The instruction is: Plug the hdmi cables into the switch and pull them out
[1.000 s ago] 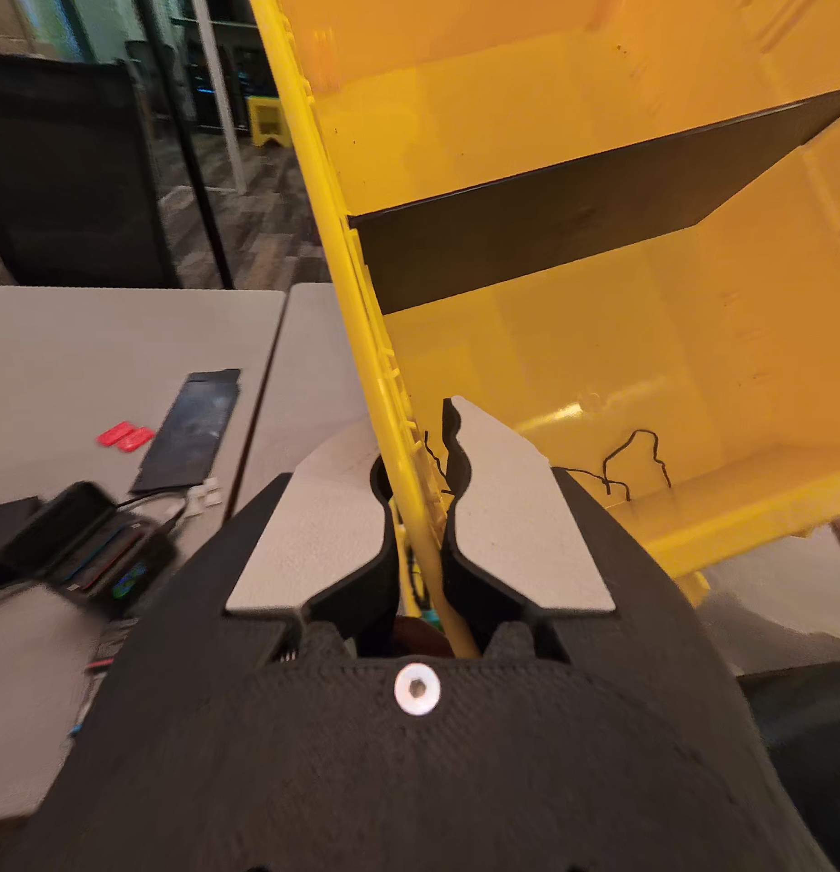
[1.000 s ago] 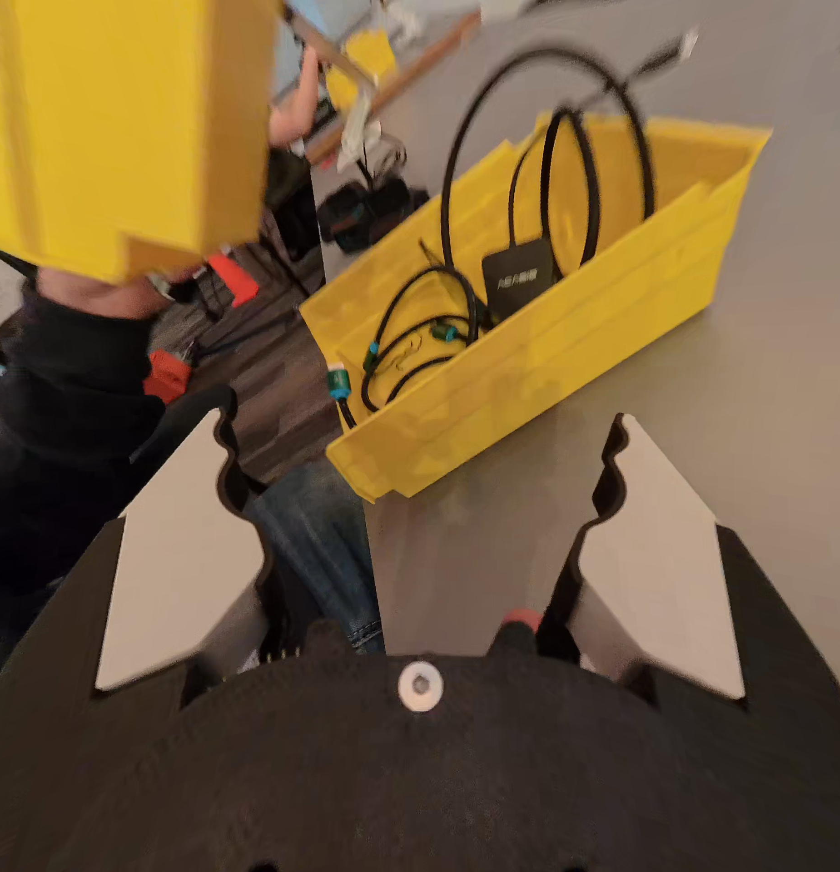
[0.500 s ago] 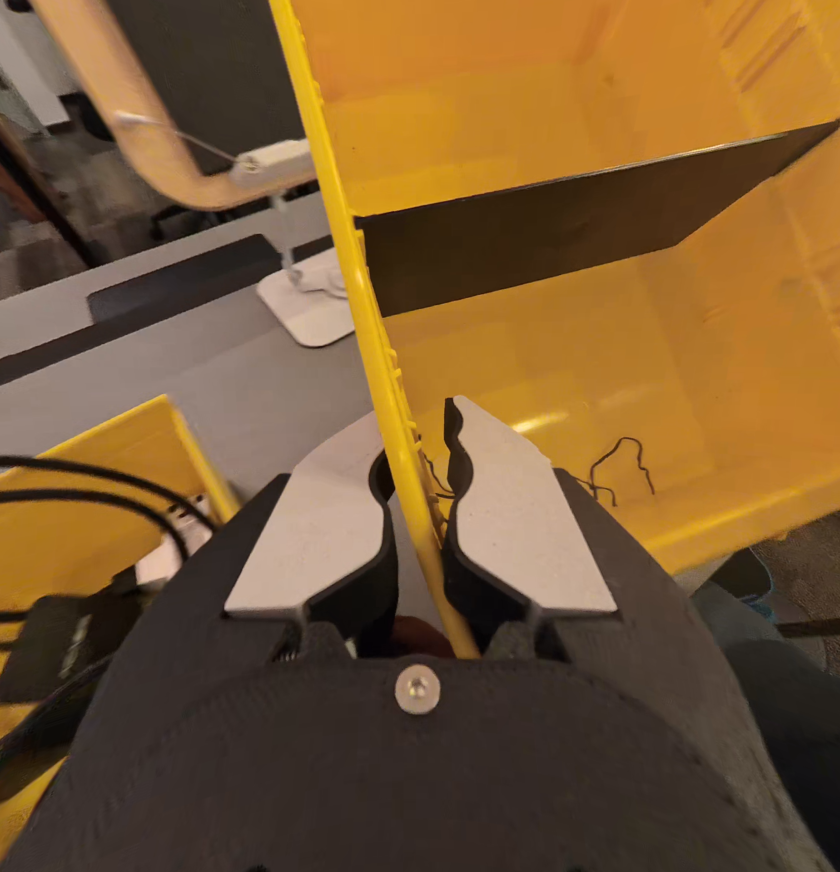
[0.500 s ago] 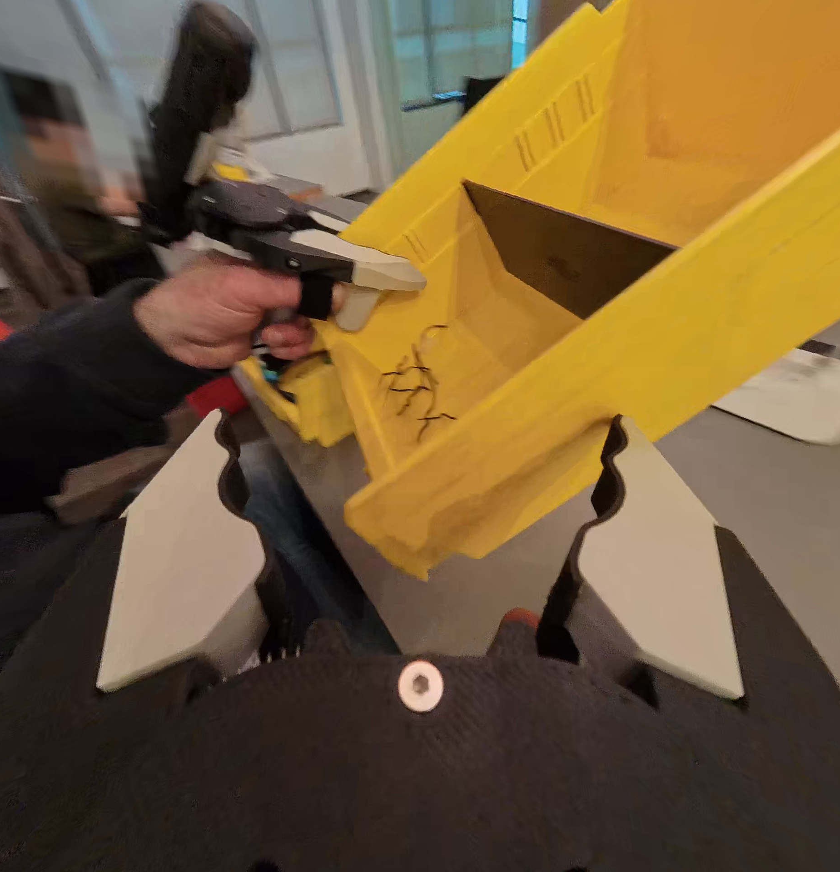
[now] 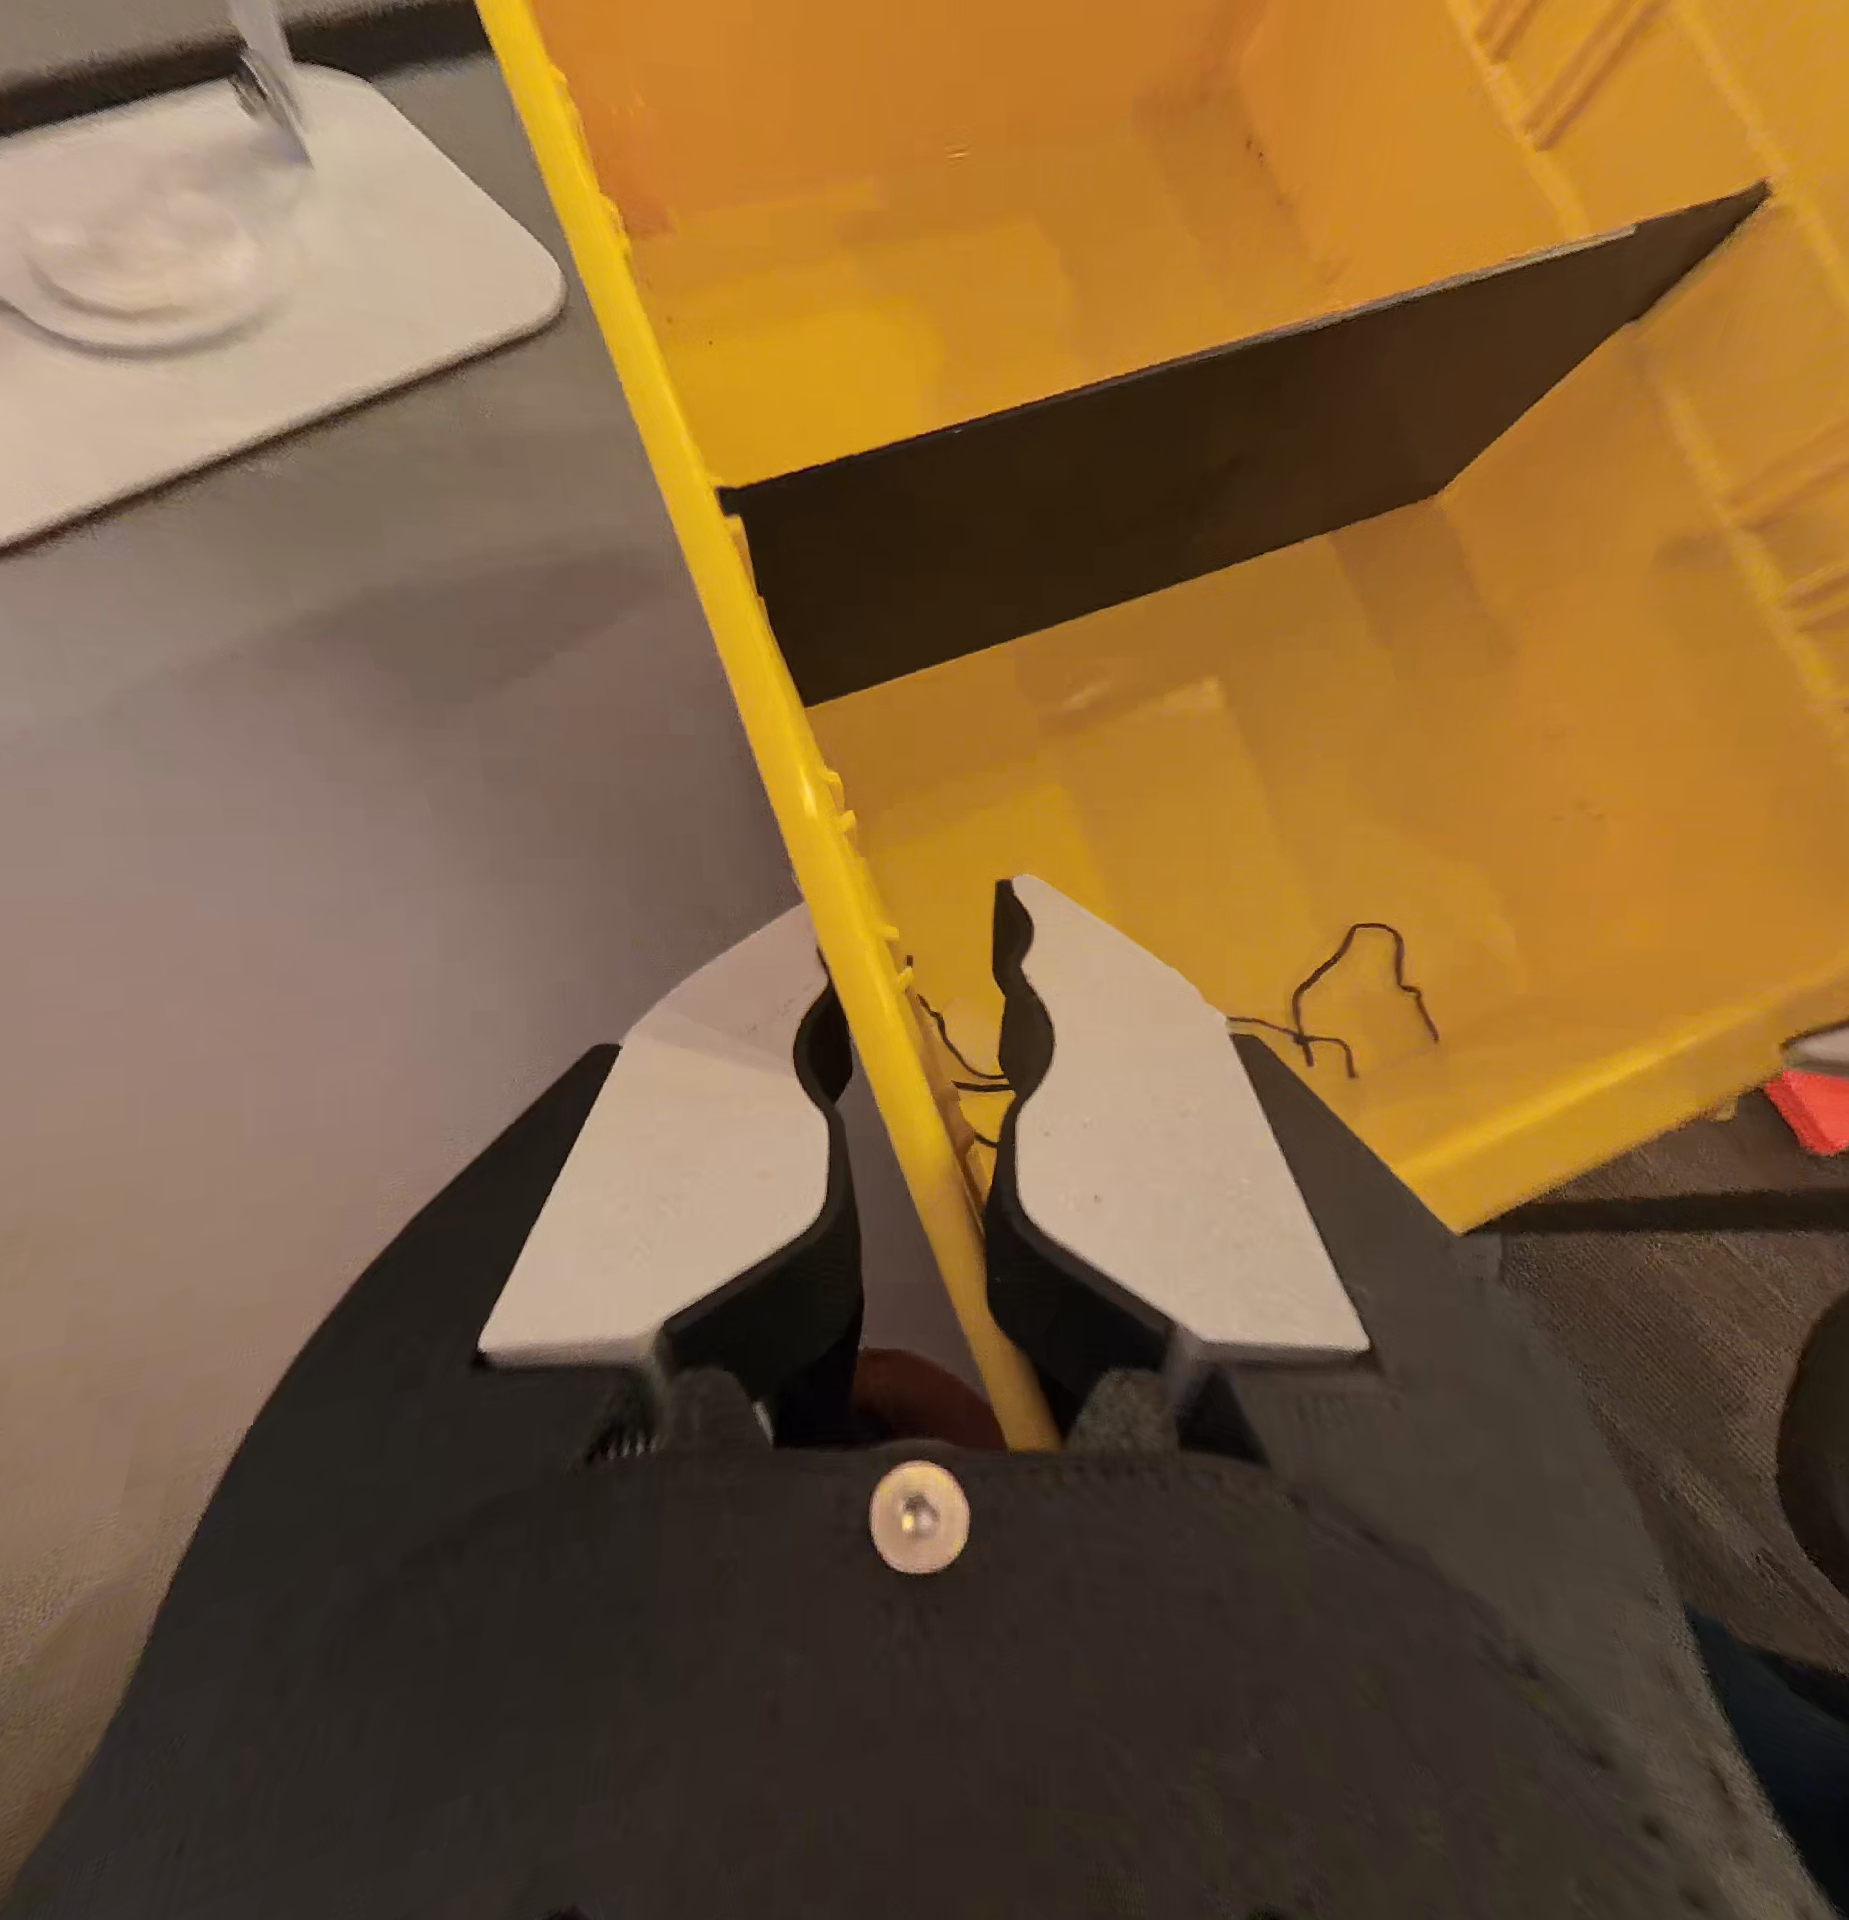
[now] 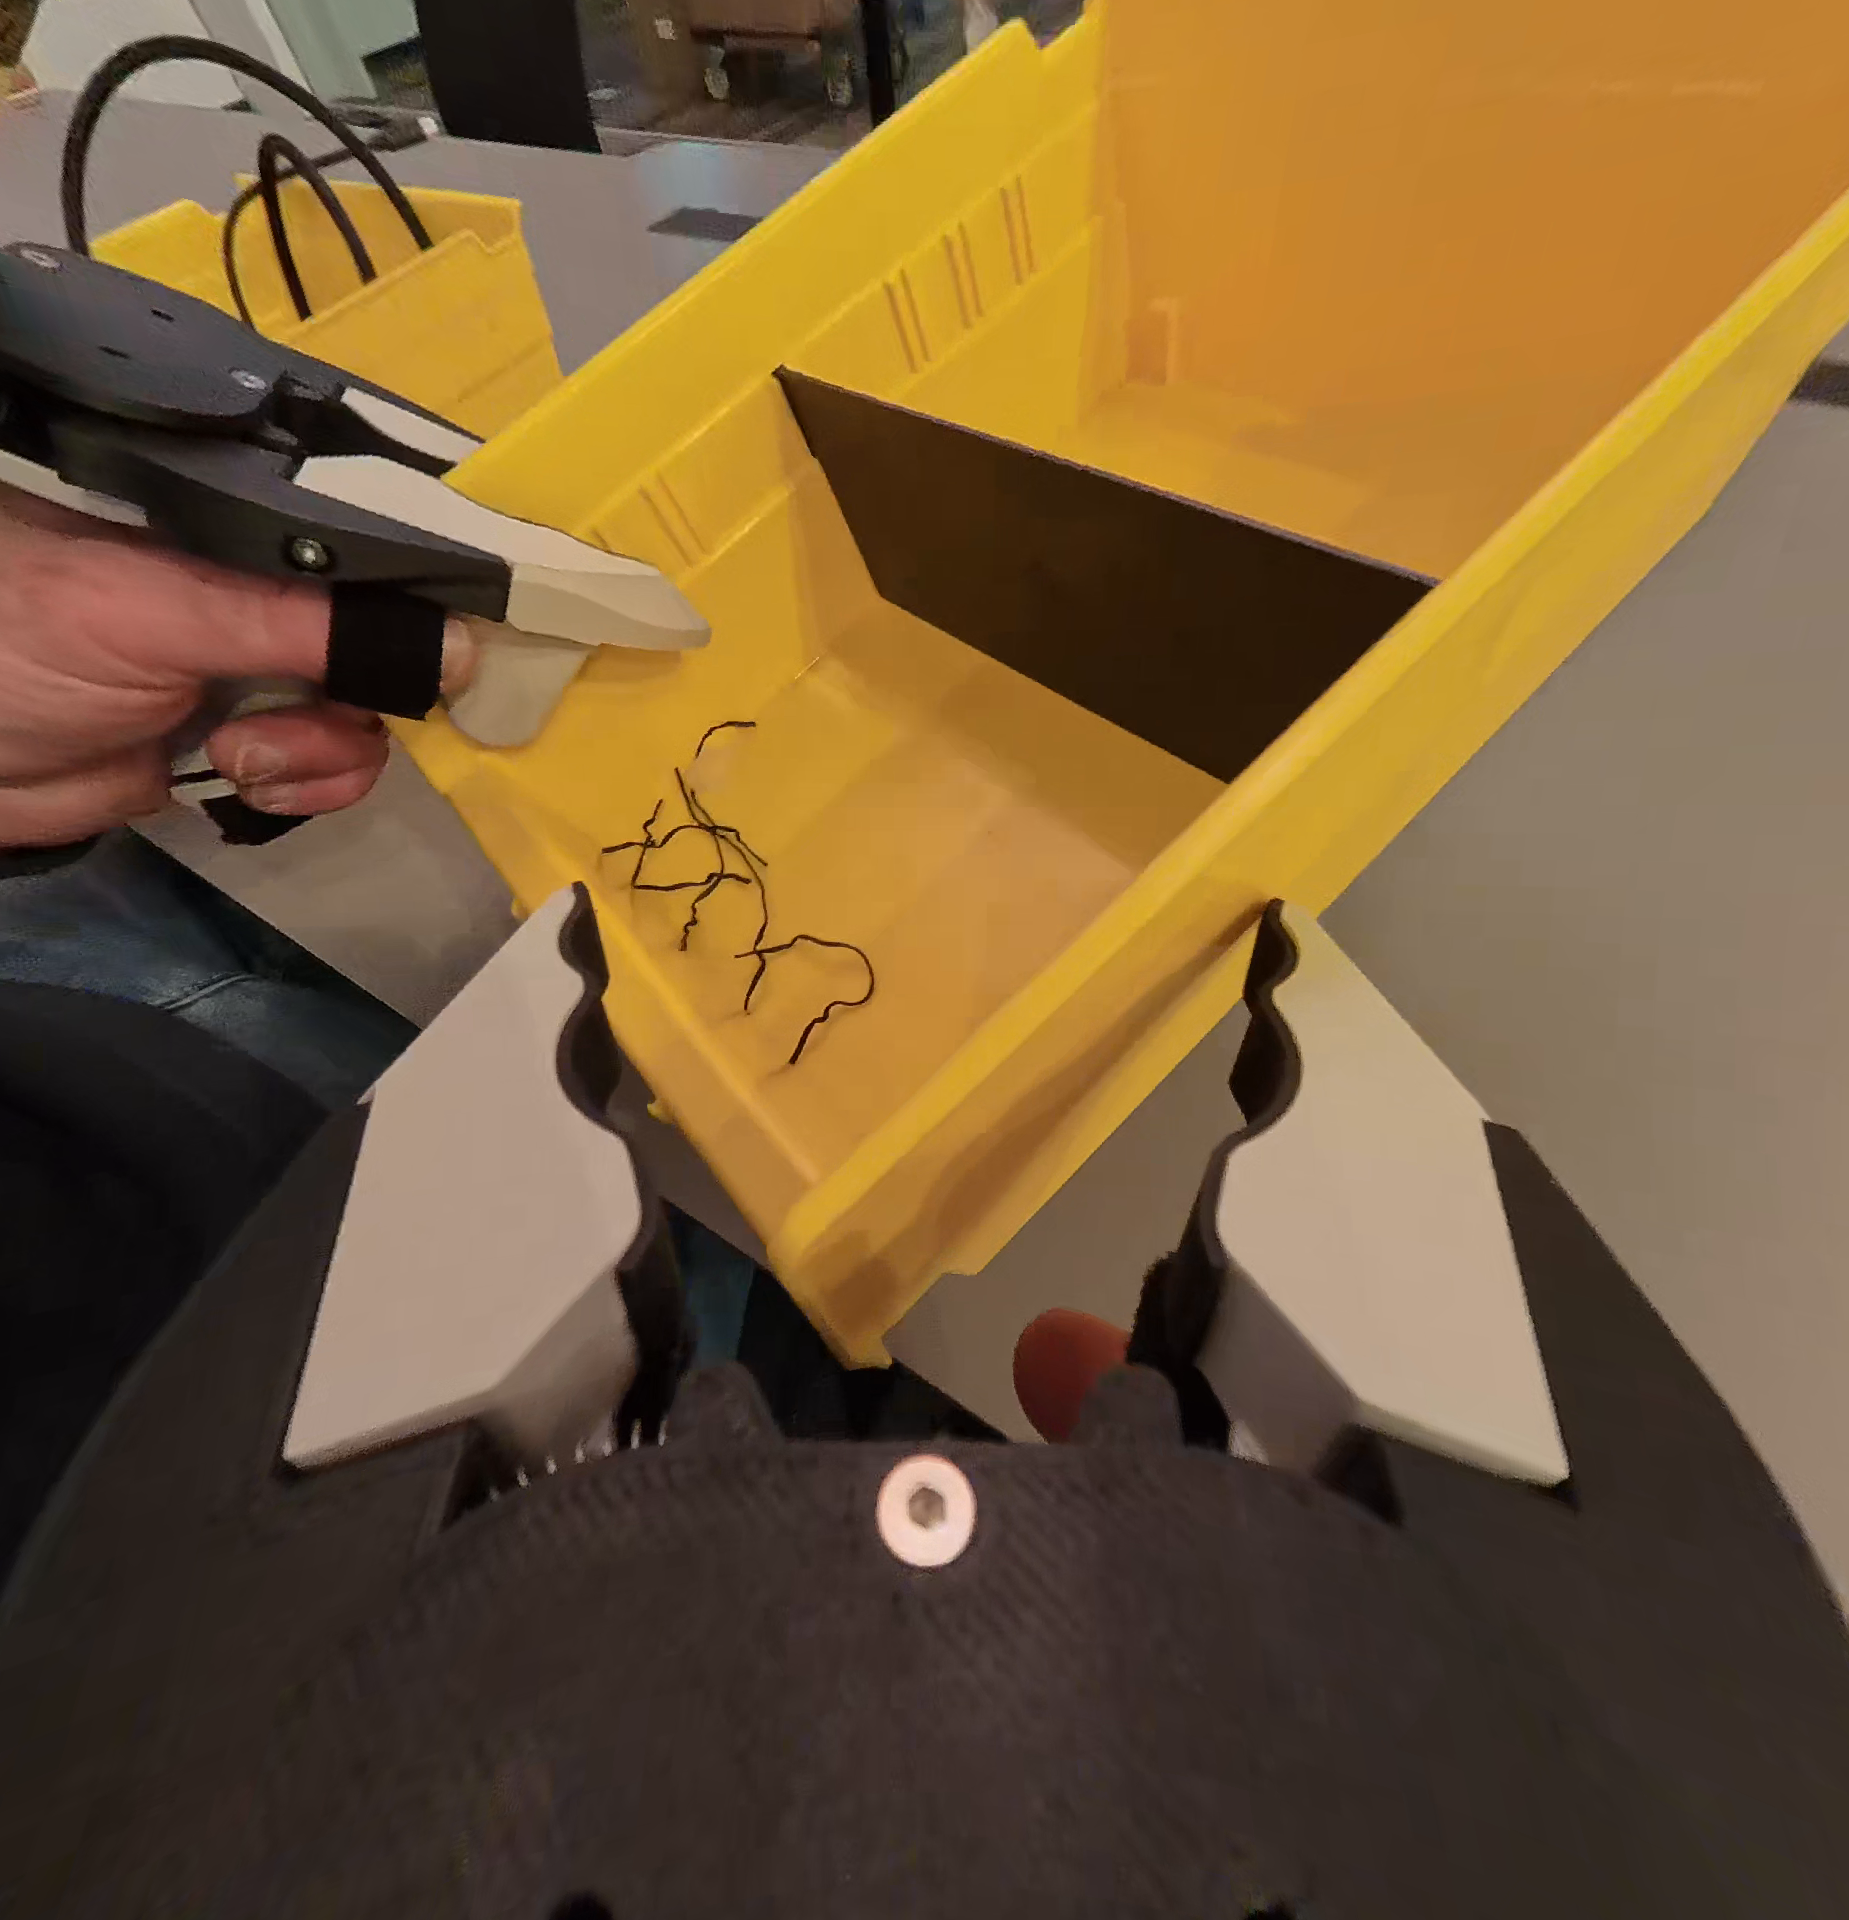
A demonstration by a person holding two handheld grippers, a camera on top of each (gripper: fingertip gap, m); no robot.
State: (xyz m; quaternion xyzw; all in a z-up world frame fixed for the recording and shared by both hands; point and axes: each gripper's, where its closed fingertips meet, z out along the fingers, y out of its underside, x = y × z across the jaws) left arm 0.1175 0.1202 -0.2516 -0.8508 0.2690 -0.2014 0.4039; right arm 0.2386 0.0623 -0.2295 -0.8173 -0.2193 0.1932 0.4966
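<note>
The left gripper [image 5: 915,1023] is clamped on the side wall of a large yellow bin [image 6: 1263,852], tilted and overhanging the tabletop's [image 6: 1647,831] near edge; held by one thin wall, it could twist or slip free. The right gripper [image 6: 925,971] hangs spread wide and empty, the bin's corner between its fingers. The hdmi cables [image 6: 276,177] loop from a second bin [image 6: 432,301] near the far edge, behind the big one; the switch is not visible. Black twist ties [image 6: 733,883] could spill.

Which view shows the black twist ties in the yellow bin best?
Right wrist view: the ties lie fully exposed on the bin floor. In the left wrist view the left claw, shut on the bin wall, hides part of them.
</note>
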